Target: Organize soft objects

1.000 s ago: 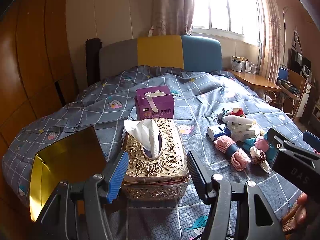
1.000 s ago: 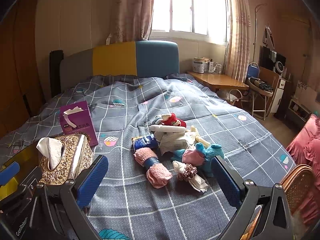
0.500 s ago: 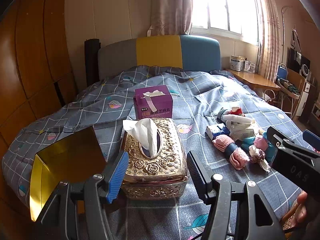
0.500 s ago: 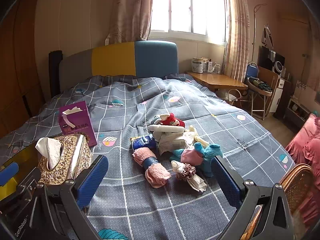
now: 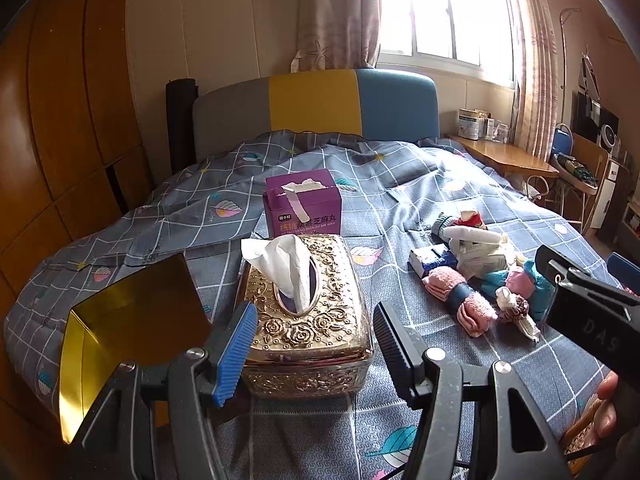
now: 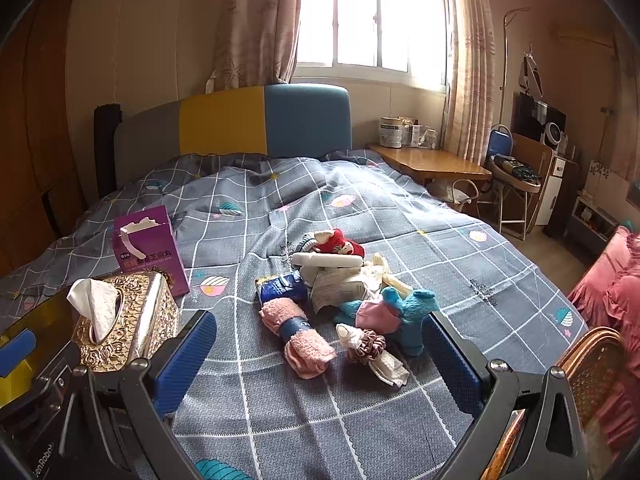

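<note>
Soft stuff pile (image 6: 340, 300) is sitting mid-bed (image 6: 460, 248), tangled together. Both the left gripper (image 5: 312, 344) and right gripper (image 6: 320, 356) are hanging with jaws apart, empty. Grabbing one item is probably dragging its neighbours along.

Both tongs, left tongs (image 5: 312, 344) and right tongs (image 6: 318, 360), gape empty (angled downward).

Daylight floods from the blown-out window (image 6: 372, 16) behind the bed (image 6: 360, 208); room corners dim, fisheye edges bent, focus sharp.
</note>
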